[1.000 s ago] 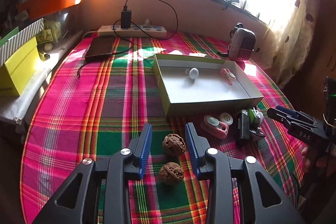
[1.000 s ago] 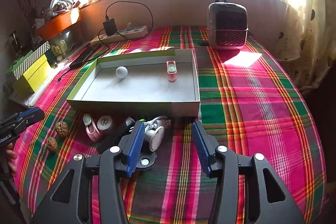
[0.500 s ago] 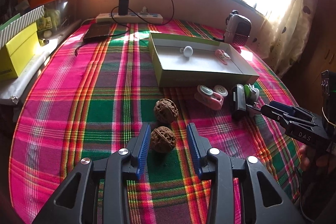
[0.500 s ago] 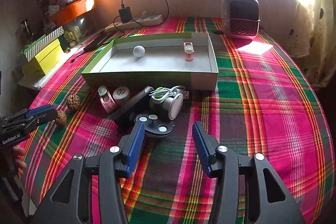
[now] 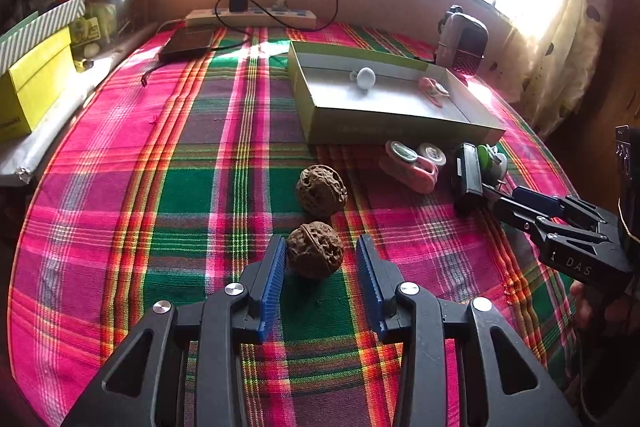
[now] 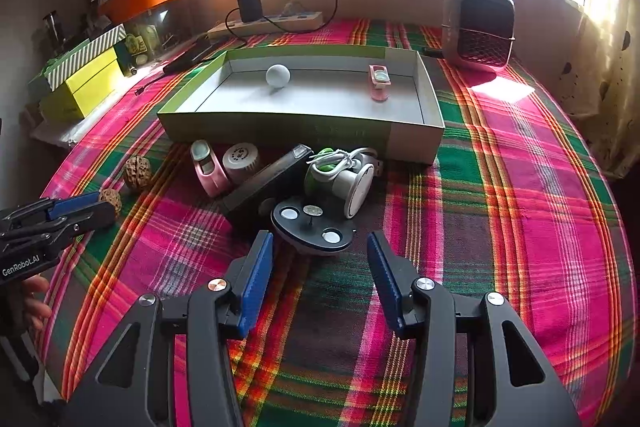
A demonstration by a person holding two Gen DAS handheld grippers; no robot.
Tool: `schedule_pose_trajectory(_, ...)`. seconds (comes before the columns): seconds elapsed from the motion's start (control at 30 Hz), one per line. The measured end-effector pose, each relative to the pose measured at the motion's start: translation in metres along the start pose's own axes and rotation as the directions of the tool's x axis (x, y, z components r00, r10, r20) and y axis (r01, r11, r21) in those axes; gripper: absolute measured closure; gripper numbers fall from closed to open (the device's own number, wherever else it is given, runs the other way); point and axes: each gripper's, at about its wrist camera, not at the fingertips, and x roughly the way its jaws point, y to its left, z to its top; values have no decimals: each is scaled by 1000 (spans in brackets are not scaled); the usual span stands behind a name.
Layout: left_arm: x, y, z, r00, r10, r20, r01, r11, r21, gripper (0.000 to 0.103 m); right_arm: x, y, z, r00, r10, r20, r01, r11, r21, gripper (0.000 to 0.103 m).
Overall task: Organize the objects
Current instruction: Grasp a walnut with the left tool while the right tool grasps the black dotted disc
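Opening wide, my left jaws (image 5: 320,263) straddle a walnut (image 5: 315,250) on the desk (image 5: 120,187), pads not touching it. My right jaws (image 6: 320,259) gape too, empty, a black disc (image 6: 314,227) just ahead, box (image 6: 300,127) beyond.

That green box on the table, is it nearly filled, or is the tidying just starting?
Just starting. The green box holds only a white ball and a pink clip. The left gripper is opening around the near walnut, not yet gripping; the right gripper, open, nears a black disc. The far walnut, cable bundle and other bits remain outside.
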Motion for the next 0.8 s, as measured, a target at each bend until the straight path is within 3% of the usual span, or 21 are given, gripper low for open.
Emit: schedule_pose_trajectory(0.8,10,4,5,1000,10,-10,-10,1000,-25,69,18,9,10,998,-45,-44,42,997,-57,53)
